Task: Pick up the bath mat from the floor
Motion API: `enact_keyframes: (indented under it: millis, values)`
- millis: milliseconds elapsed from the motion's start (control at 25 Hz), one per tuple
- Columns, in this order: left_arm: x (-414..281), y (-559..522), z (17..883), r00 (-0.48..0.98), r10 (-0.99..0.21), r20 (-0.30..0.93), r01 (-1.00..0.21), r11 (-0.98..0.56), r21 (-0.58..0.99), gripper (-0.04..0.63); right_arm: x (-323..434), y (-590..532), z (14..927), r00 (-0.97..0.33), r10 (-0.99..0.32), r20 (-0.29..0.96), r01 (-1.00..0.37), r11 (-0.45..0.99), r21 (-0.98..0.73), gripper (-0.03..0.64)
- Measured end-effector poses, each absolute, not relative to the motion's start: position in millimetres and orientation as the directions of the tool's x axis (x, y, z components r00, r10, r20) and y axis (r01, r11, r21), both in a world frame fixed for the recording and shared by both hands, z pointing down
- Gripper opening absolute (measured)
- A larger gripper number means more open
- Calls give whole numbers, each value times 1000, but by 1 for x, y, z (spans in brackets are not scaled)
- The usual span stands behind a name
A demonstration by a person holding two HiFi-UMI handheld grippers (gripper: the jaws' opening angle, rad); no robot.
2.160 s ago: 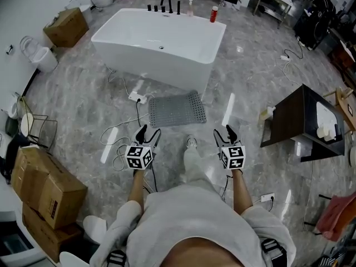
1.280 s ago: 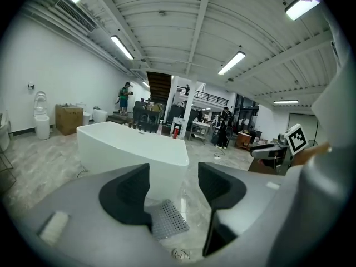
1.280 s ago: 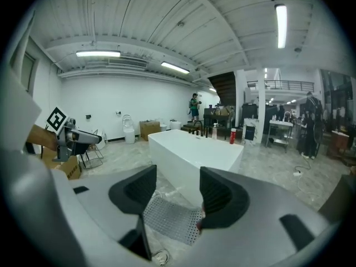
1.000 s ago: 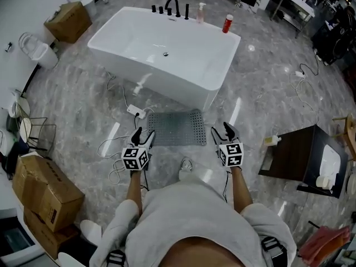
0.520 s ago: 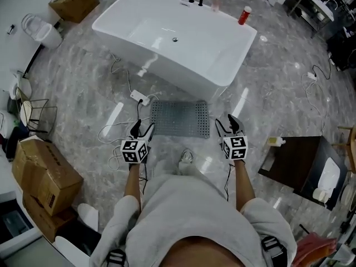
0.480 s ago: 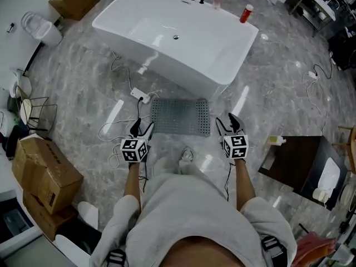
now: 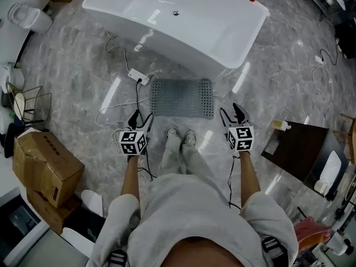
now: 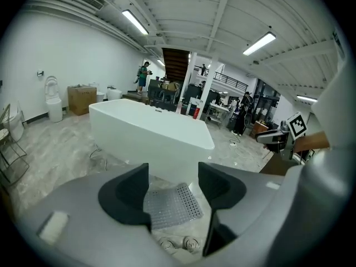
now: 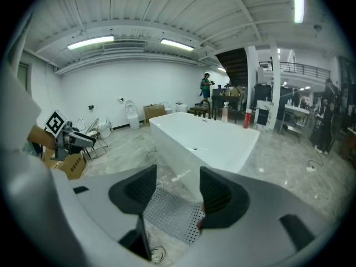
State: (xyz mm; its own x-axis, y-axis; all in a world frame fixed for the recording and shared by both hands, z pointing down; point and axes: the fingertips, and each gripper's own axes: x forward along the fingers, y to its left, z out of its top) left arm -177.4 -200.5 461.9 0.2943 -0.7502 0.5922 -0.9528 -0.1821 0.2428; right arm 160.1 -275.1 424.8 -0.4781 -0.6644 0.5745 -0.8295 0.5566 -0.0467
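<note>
Grey perforated bath mat [image 7: 181,98] lies flat on the marble floor [image 7: 72,88], at 6 o'clock from the white bathtub [image 7: 178,21]. The left gripper [image 7: 140,119] hangs at the mat's 8 o'clock and the right gripper [image 7: 231,114] at its 4 o'clock. Both are released, jaws apart, empty, and not touching the mat.

My head camera looks steeply down from above my shoulders onto the floor [image 7: 72,82]. It takes in my left gripper [image 7: 142,117], my right gripper [image 7: 231,112], the bath mat [image 7: 182,98] ahead of me and the bathtub [image 7: 183,21] beyond the mat's far edge. Each gripper camera rides low behind its own jaws, facing forward and slightly down; both share the bath mat and bathtub, seemingly from opposite sides
</note>
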Motion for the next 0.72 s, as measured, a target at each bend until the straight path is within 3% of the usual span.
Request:
enact_keyframes:
  millis: [720]
  values:
    - [-203,-215,575,310,-669,676,-949,-176,261,272,147,-290,549,-463,-575,674,-827,554,-95,256]
